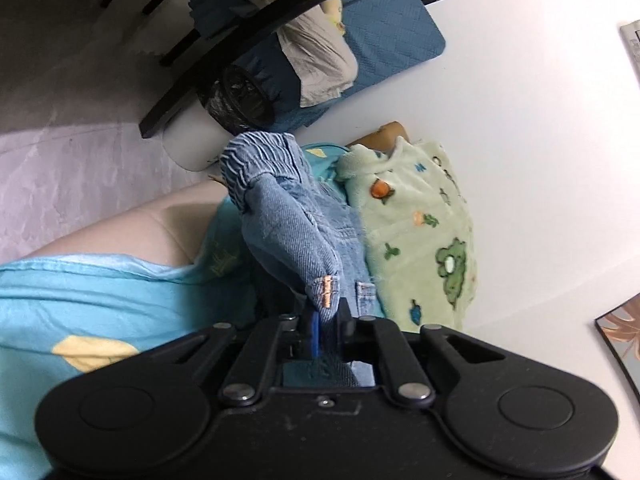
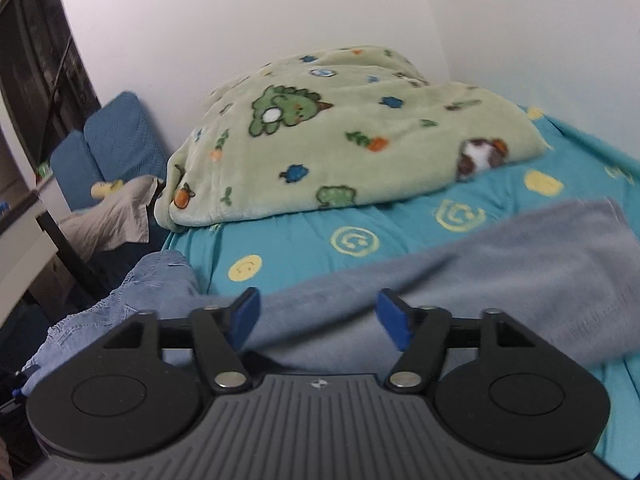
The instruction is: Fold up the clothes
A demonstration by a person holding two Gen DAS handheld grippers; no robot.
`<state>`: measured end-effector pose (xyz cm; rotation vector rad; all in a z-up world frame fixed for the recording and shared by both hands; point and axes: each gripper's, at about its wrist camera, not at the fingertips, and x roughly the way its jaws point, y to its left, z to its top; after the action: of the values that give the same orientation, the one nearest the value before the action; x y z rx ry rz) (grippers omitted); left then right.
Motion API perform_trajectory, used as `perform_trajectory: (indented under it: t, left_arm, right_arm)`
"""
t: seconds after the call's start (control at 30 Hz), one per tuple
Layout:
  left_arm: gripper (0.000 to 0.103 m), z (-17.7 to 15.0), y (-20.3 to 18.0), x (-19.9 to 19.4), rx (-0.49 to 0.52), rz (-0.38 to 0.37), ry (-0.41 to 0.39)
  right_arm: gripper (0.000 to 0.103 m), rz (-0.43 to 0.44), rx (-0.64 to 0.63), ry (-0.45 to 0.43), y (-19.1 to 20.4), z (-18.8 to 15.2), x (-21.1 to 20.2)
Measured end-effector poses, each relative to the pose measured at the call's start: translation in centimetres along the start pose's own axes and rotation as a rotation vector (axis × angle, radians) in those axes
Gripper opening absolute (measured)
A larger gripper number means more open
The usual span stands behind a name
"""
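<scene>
the left claw is clenched on a piece of the denim garment, near a belt loop with orange stitching. the garment hangs lifted above the bed sheet, which is turquoise with yellow smiley faces. just beside it lies a green fleece blanket with cartoon animals. the right claw is released, its blue pads well apart, over a grey cloth lying flat on the bed. the denim garment shows at the left edge of the bed in the right wrist view.
</scene>
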<state>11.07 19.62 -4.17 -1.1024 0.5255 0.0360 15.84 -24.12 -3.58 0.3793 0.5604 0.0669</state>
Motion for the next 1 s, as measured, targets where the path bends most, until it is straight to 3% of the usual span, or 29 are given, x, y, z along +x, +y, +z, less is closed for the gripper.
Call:
perform_trajectory:
  t: [0.07, 0.17, 0.4, 0.47, 0.53, 0.57, 0.6, 0.67, 0.77, 0.87, 1.0]
  left_arm:
    - [0.006, 0.2, 0.8, 0.2, -0.038, -0.002, 0.013]
    - [0.006, 0.6, 1.3, 0.2, -0.053, -0.005, 0.013]
    - [0.006, 1.0, 1.7, -0.1, -0.045, -0.040, 0.007]
    - [0.006, 0.8, 1.9, -0.2, -0.038, -0.042, 0.005]
    - [0.006, 0.8, 2.1, -0.2, -0.038, -0.037, 0.006]
    - [0.006, 0.8, 2.2, -0.1, -0.040, -0.035, 0.006]
    - [0.006, 0.8, 2.3, -0.1, -0.041, -0.031, 0.004]
    - [0.006, 0.9, 2.1, -0.1, -0.031, -0.020, -0.006]
    - [0.006, 0.8, 1.8, -0.2, -0.012, -0.007, -0.021]
    - [0.007, 0.6, 1.4, -0.3, -0.011, 0.013, -0.029]
    - [0.007, -0.3, 0.4, -0.7, 0.066, 0.063, -0.052]
  right_arm:
    - [0.078, -0.021, 0.037, 0.034, 0.8, 1.4, 2.7]
    - [0.078, -0.147, 0.136, 0.104, 0.7, 2.2, 6.3]
    - [0.078, -0.350, 0.336, 0.163, -2.2, -0.1, 9.9]
    - [0.077, -0.354, 0.423, 0.164, -3.3, -1.2, 10.3]
    - [0.062, -0.293, 0.511, 0.126, -4.4, -2.2, 10.6]
    - [0.032, -0.258, 0.538, 0.101, -4.6, -2.4, 10.4]
    - [0.014, -0.242, 0.537, 0.082, -4.5, -2.6, 10.2]
    - [0.007, -0.232, 0.477, 0.042, -3.8, -2.6, 8.9]
    - [0.005, -0.207, 0.429, -0.029, -3.4, -2.9, 5.6]
    - [0.005, -0.172, 0.481, -0.074, -4.4, -3.5, 2.0]
    - [0.005, -0.159, 0.552, -0.091, -5.8, -4.9, -2.4]
